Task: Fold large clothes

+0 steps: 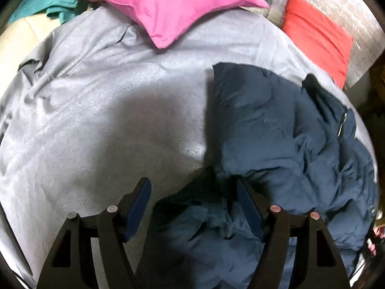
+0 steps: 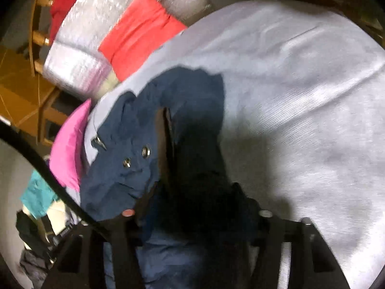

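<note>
left tongs (image 1: pixel 193 193) spread above the navy garment (image 1: pixel 276 130), which lies crumpled on the grey bed (image 1: pixel 101 110); right tongs (image 2: pixel 192 207) part-open, cloth between them, grip unclear. best next: pinch one edge, pull flat, then fold.

right tongs (image 2: pixel 192 207) fingertips lost in shadow against the navy garment (image 2: pixel 134 168).

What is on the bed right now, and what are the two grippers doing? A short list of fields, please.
surface: grey sheet on a bed
garment: crumpled navy jacket with metal snaps
pillows: pink pillow, red pillow
left gripper: open, above the jacket's near edge
right gripper: in shadow over the jacket, grip unclear
folding: not neat yet
</note>
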